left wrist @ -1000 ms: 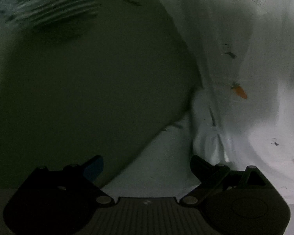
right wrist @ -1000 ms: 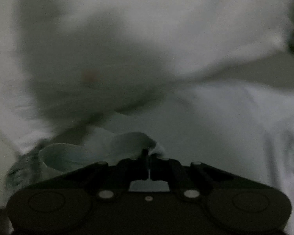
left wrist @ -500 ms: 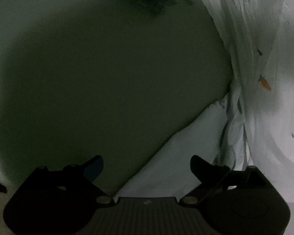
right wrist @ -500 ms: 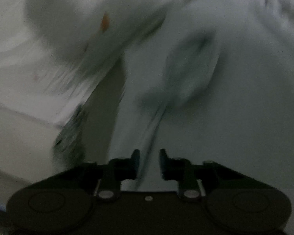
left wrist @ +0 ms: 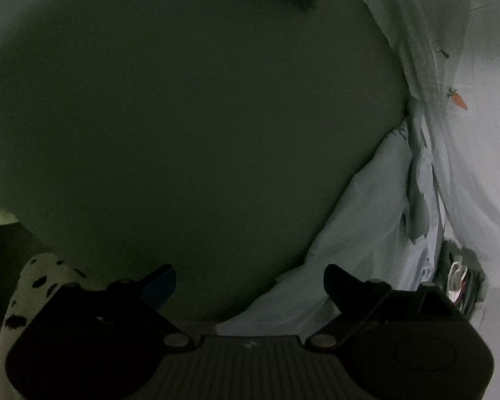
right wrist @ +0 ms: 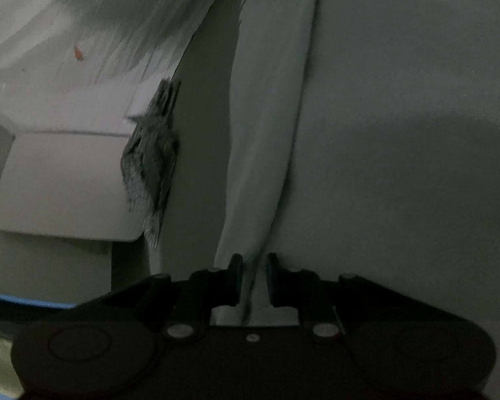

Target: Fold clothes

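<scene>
Clothes first: in the left wrist view, the pale garment (left wrist: 376,233) lies along the right side, from about one o'clock down to five o'clock. Its top and right parts run out of the picture, so its full shape is hidden. The picture is very dark. A big green-grey surface (left wrist: 190,126) fills the middle, and it is hard to say what it is. At eight o'clock sits a white thing with black spots (left wrist: 33,286), half hidden behind the gripper. At four o'clock there is a small dark striped bit (left wrist: 463,283) that is too dim to make out. The left gripper (left wrist: 250,286) has its jaws wide apart. Nothing is between them. A corner of the garment lies under the gap near the right finger, but I cannot tell if it touches. The garment is light blue-white, with a small orange carrot print (left wrist: 459,99) and tiny dark marks. A crumpled seam runs down it.

In the right wrist view, things are blurry and dim. The same pale garment (right wrist: 260,140) runs as a long folded band from twelve o'clock down to the gripper at six o'clock. More of it spreads out at ten o'clock. A dark striped patch (right wrist: 153,163) at nine o'clock is smeared, so I cannot tell what it is. A flat light panel (right wrist: 63,186) sits beside it. The right gripper (right wrist: 254,271) has its jaws only a little apart. The band of cloth goes between the fingers, but they do not look like they are squeezing it.
</scene>
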The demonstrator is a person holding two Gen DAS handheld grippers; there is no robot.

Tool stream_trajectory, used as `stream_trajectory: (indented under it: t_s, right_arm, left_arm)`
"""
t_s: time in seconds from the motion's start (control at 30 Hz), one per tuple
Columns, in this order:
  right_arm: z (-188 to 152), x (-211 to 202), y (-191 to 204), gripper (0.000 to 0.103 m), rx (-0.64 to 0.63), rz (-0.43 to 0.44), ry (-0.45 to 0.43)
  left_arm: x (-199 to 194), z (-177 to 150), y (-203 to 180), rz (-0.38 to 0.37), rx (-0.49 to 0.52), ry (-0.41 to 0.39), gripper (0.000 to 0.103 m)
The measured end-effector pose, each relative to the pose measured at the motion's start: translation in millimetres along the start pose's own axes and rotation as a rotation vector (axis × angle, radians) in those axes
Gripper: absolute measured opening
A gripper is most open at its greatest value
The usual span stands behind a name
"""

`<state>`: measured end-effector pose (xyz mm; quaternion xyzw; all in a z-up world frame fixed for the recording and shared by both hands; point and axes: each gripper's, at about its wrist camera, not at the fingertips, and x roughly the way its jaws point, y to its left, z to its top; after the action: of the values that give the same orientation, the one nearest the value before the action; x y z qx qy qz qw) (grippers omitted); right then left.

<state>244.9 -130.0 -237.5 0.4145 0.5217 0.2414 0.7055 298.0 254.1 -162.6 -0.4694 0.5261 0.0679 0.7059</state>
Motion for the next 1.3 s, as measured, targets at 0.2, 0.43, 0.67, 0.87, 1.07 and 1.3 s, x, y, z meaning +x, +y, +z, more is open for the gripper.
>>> stream_trajectory:
  t_s: [0.2,0.43,0.67,0.87,1.07,1.3]
  right_arm:
    - [-20.0,14.8,12.6,0.025,0.005,0.019,0.004]
    - [-35.2,31.0,27.0,0.025,-0.067,-0.026,0.042]
    - [-39.6,-22.9,15.9,0.001,0.005,0.249,-0.099]
    - [-42.6,-81.1,-38.0,0.002,0.092,0.005,-0.263]
    - [-56.2,-77.8,-46.7,0.034,0.151,-0.034,-0.265]
    - [-50.9,-63.4,-34.2,0.037,0.06,-0.094,-0.215]
  left_arm:
    - [-11.8,3.1,16.5,-0.019,0.032,0.031,0.095]
    - [-8.4,8.7,16.4,-0.019,0.083,0.072,0.095]
    - [-5.0,10.3,13.2,-0.035,0.096,0.088,0.095]
    - [8.7,13.4,1.3,-0.052,0.125,0.131,0.095]
    - [25.3,10.0,-16.3,-0.045,0.187,0.18,0.095]
    - [35.0,3.5,-27.0,-0.023,0.204,0.193,0.095]
